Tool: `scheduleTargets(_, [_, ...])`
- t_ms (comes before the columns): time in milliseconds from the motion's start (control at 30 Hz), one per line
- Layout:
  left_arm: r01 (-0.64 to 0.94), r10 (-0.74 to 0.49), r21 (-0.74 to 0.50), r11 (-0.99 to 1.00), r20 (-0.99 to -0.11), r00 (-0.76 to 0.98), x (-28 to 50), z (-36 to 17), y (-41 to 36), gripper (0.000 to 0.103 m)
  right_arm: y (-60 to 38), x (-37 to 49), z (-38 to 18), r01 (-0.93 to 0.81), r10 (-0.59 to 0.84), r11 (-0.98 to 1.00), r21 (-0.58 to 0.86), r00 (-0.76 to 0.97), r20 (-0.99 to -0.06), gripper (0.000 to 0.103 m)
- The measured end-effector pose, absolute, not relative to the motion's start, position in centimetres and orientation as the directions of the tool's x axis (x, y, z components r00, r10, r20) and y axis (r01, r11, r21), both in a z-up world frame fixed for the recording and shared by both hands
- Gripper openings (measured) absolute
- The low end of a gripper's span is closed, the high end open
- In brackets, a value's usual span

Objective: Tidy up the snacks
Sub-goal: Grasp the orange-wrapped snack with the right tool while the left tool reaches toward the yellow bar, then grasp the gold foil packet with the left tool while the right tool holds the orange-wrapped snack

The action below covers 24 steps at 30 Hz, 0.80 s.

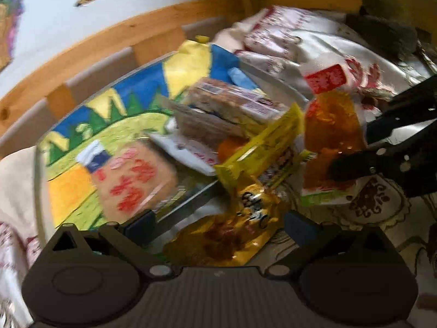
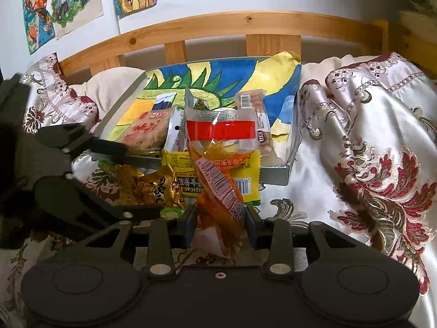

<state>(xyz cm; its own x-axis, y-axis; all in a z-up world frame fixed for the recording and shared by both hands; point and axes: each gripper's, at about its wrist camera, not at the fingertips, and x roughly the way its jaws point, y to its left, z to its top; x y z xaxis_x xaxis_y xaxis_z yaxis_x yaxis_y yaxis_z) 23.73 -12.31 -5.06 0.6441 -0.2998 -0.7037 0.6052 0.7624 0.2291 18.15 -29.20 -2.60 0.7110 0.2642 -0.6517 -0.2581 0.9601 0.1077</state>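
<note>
R gripper (image 2: 221, 220) clamped on orange snack packet (image 2: 218, 180), held up over bedspread (image 2: 355, 142) in front of painted tray (image 2: 289, 175) w/ other snacks; L gripper (image 1: 218, 227) spread wide, empty, above gold packet (image 1: 232, 235).

Orange snack packet (image 2: 218, 175) upright, others (image 2: 153, 188) seemingly flat

Left wrist view motion-blurred; right sharp; both fisheye-warped, softly lit.
</note>
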Motion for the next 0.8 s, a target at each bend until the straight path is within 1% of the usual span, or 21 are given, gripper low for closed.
scheduleTargets(167, [0.676,-0.316,0.259,0.69,-0.732,0.604,23.5,-5.2,-12.8,0.102,-29.4,18.4,-2.8,-0.254,0.265,0.96,0.115,0.702,-0.661,0.04])
scheduleTargets(267, [0.691,-0.329,0.21,0.691,-0.76,0.56,23.2,-5.1,-12.4,0.102,-29.4,18.4,-2.8,-0.253,0.266,0.96,0.118,0.702,-0.661,0.04])
scheduleTargets(367, [0.694,-0.339,0.19,0.695,-0.764,0.549,22.4,-4.8,-11.9,0.101,-29.3,18.5,-2.8,-0.252,0.264,0.961,0.116,0.701,-0.663,0.04])
scheduleTargets(500, [0.695,-0.385,0.102,0.712,-0.77,0.508,21.4,-4.0,-10.9,0.1,-29.4,18.6,-2.9,-0.25,0.266,0.961,0.121,0.695,-0.668,0.04])
scheduleTargets(567, [0.698,-0.388,0.096,0.71,-0.774,0.501,21.0,-3.7,-10.7,0.099,-29.3,18.6,-2.9,-0.251,0.262,0.961,0.116,0.694,-0.67,0.04])
scheduleTargets(633, [0.699,-0.376,0.101,0.708,-0.784,0.494,21.0,-3.7,-10.7,0.094,-29.3,18.6,-3.0,-0.254,0.262,0.961,0.114,0.691,-0.673,0.04])
scheduleTargets(800, [0.702,-0.344,0.118,0.702,-0.807,0.48,21.4,-4.3,-10.9,0.086,-29.2,18.8,-3.2,-0.256,0.261,0.96,0.111,0.686,-0.679,0.04])
